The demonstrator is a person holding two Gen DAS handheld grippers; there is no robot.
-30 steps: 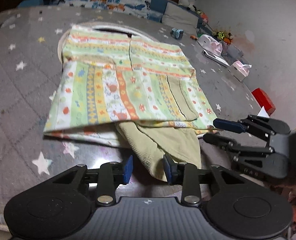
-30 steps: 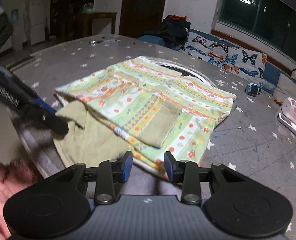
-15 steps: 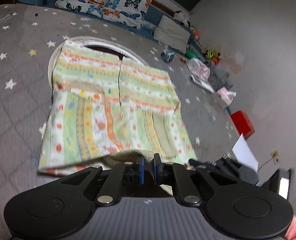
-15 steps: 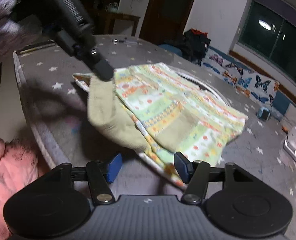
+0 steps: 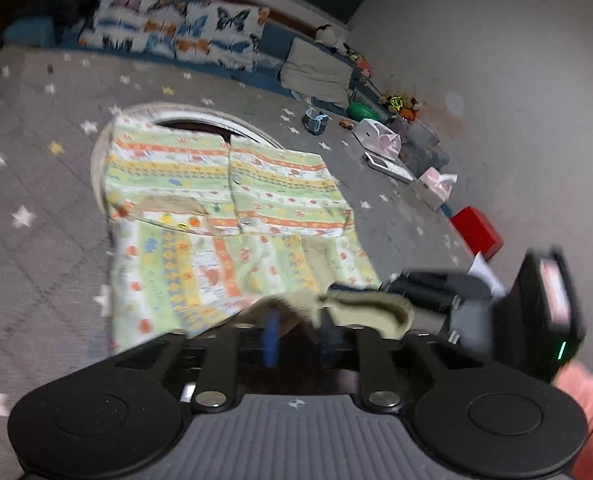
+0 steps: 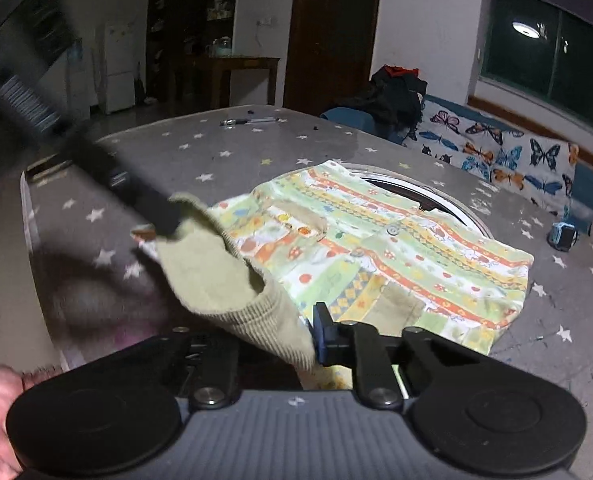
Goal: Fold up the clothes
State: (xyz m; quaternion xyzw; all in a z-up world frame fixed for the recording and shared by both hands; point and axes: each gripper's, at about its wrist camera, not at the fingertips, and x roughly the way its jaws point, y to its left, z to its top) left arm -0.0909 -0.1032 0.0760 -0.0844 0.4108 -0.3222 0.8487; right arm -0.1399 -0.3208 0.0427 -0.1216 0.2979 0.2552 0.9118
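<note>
A patterned green, orange and white shirt [image 5: 224, 216] lies flat on the grey star-print cover [image 5: 36, 200]; it also shows in the right wrist view [image 6: 396, 252]. An olive corduroy garment [image 6: 216, 280] is lifted at the near edge, over the shirt's hem. My left gripper [image 5: 296, 336] holds one corner of it; the pads look partly apart in a blurred frame. In the right wrist view the left gripper's tip [image 6: 156, 208] grips that corner. My right gripper [image 6: 296, 332] has the other corduroy corner between its fingers; its left pad is hidden by cloth.
A round hole with a white rim [image 5: 200, 120] sits under the shirt's far end. A red box [image 5: 476, 232], tissue packs [image 5: 436, 184] and small toys [image 5: 316, 122] lie at the right. A butterfly cushion [image 6: 508, 160] lines the far edge. A pen [image 6: 252, 121] lies far left.
Both grippers took hold of the olive garment's near corners and raised it off the surface. The left gripper went from open to gripping; the right gripper moved in onto the cloth.
</note>
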